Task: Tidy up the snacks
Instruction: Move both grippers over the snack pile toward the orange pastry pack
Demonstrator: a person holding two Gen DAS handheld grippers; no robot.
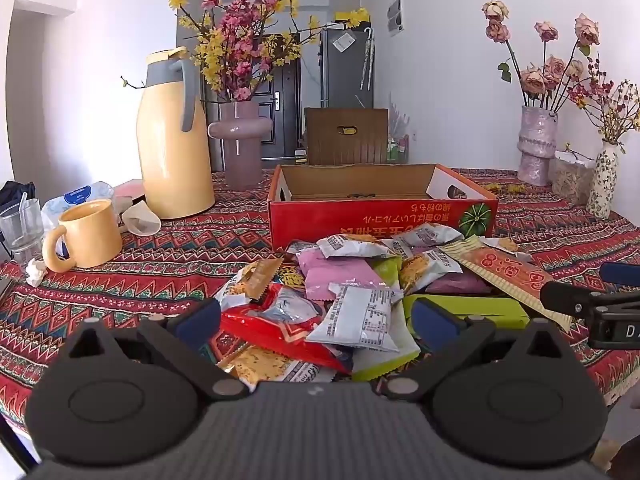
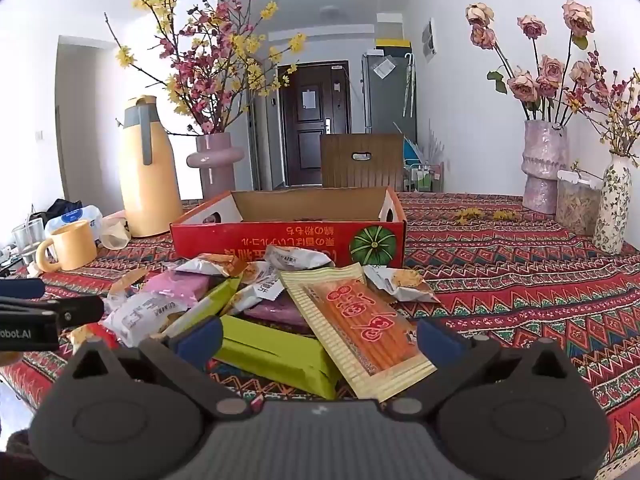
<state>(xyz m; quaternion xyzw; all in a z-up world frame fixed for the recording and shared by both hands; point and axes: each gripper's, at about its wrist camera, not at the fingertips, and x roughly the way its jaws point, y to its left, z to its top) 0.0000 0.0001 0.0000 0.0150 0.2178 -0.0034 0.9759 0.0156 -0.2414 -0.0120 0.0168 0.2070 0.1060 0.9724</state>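
Nearest the lens in the left wrist view, the left hand-held gripper point(image 1: 316, 316) is seen with its blue-padded fingers spread wide and nothing pinched, the near edge of the snack pile point(image 1: 372, 280) lying between and just beyond them at the centre of the frame. A white packet point(image 1: 360, 316) and a red packet point(image 1: 276, 332) are seen closest to the pads. In the right wrist view, the right hand-held gripper point(image 2: 318, 338) is likewise held spread and empty, with a green box point(image 2: 276, 356) and a long orange packet point(image 2: 360, 328) lying between its fingers on the patterned table point(image 2: 520, 280). Behind the pile, at mid-frame, an open red cardboard box point(image 2: 288, 236) is seen.
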